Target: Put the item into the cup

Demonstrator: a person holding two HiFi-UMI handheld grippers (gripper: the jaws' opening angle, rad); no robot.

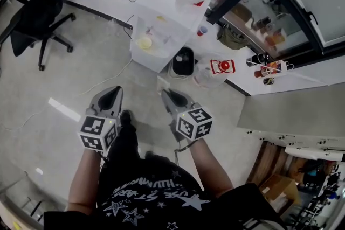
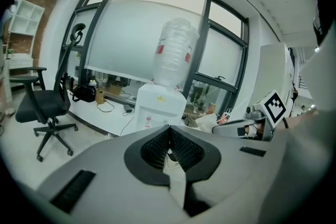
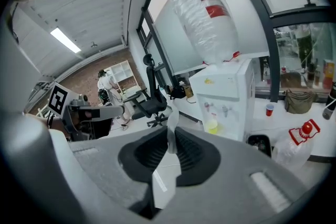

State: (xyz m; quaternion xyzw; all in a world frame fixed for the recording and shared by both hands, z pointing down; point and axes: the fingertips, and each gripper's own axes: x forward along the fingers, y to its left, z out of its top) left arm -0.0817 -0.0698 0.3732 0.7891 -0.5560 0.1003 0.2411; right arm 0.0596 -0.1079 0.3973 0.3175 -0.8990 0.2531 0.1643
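Between the pads of the right gripper (image 3: 169,134) a thin white strip (image 3: 171,121) is sitting clamped. The jaws are standing almost together, with only the strip's thickness keeping them apart. In the right gripper view its long axis is running up the cleft between the jaws. The upper end is poking out past the tips and curling slightly, and the lower end is trailing back into the gap behind the pads. In the head view the free end is pointing away from the person, towards the dispenser (image 1: 156,35).

The left gripper (image 2: 169,132) is level with the right and just beside it. Its jaws are meeting tip to tip and nothing is sticking out beyond them. A pale sliver is showing in the gap behind the pads; I cannot tell what it is.

Both grippers are hanging over bare floor (image 1: 81,72), well short of the dispenser. A yellow cup (image 3: 211,124) is sitting in the dispenser's recess under the taps. A red cup (image 3: 270,109) is standing on the ledge to its right. An office chair (image 1: 38,13) is standing off to the left.
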